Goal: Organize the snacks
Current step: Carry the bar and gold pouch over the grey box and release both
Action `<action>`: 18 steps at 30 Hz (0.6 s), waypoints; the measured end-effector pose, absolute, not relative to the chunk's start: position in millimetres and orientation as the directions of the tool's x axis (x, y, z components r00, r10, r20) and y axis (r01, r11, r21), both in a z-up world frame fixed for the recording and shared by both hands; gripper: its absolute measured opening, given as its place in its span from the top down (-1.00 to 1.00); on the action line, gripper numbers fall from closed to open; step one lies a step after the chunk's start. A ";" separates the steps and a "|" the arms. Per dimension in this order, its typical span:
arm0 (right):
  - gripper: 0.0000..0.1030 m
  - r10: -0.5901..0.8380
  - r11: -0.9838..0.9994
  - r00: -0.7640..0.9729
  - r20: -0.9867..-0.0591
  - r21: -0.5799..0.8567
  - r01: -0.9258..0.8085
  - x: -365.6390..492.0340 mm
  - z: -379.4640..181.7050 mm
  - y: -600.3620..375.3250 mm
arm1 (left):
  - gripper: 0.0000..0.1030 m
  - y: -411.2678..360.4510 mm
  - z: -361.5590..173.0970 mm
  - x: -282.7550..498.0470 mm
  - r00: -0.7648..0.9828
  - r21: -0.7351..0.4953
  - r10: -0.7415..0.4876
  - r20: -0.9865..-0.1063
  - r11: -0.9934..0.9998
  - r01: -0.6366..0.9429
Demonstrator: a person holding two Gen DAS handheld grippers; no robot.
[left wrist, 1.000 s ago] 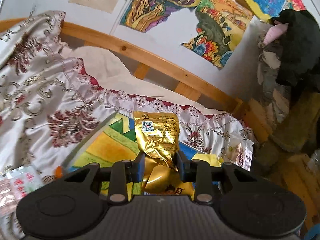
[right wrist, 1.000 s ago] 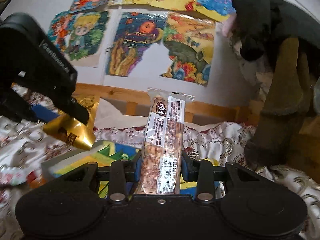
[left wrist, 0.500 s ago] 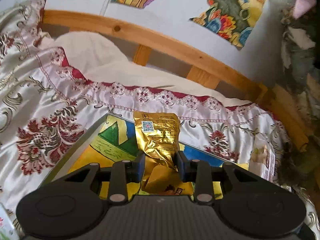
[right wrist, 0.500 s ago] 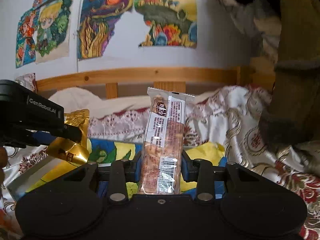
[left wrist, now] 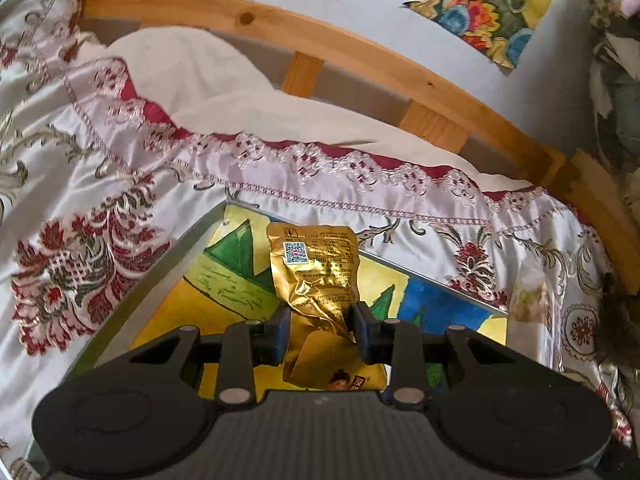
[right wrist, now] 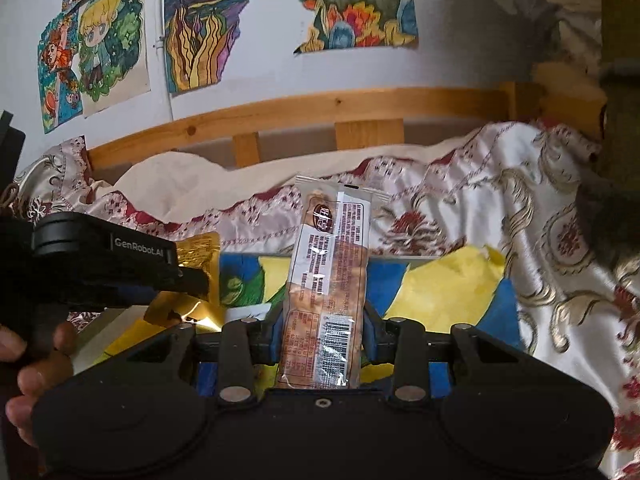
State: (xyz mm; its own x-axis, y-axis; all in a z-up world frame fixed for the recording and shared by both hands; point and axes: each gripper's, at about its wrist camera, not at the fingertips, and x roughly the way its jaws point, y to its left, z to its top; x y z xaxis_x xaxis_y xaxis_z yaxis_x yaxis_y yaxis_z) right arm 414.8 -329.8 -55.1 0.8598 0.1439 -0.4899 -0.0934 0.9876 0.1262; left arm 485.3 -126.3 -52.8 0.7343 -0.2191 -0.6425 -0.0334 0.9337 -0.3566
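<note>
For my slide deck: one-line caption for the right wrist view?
Right gripper grips a clear snack bar packet above a colourful tray; left gripper holds a gold pouch.

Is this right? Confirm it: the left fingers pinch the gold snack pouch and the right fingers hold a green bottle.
Not quite. The right gripper holds a clear-wrapped snack bar, as the right wrist view shows. The left gripper does pinch the gold snack pouch.

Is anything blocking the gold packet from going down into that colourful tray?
Nothing visible. The left claw holds the gold packet right above the tray, whose painted floor under it shows bare.
</note>
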 end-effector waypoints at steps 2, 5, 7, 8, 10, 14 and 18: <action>0.24 0.133 0.989 0.857 -0.498 0.119 -0.084 414.8 -55.5 -327.7 | 0.30 -125.1 -54.9 489.9 0.730 -0.370 -0.226 -0.645 0.928 -0.039; 0.24 0.129 0.990 0.841 -0.525 0.123 -0.074 415.4 -53.5 -326.4 | 0.30 -127.3 -57.9 493.4 0.735 -0.357 -0.227 -0.639 0.934 -0.022; 0.24 0.135 0.988 0.820 -0.556 0.133 -0.073 420.1 -51.8 -325.1 | 0.30 -128.2 -60.4 494.1 0.735 -0.354 -0.226 -0.640 0.935 -0.021; 0.24 0.136 0.989 0.806 -0.576 0.125 -0.077 424.9 -51.7 -322.7 | 0.30 -127.8 -60.8 494.0 0.734 -0.358 -0.229 -0.639 0.933 -0.021; 0.24 0.131 0.991 0.780 -0.612 0.103 -0.086 436.4 -53.4 -315.3 | 0.29 -127.4 -60.3 493.9 0.736 -0.354 -0.230 -0.637 0.935 -0.013; 0.24 0.164 0.984 0.717 -0.678 0.160 -0.075 462.6 -62.7 -309.9 | 0.29 -122.2 -62.2 494.7 0.730 -0.346 -0.217 -0.648 0.938 -0.029; 0.23 0.175 0.978 0.670 -0.721 0.205 -0.035 480.2 -75.5 -307.2 | 0.24 -115.0 -67.0 496.1 0.720 -0.342 -0.203 -0.664 0.938 -0.051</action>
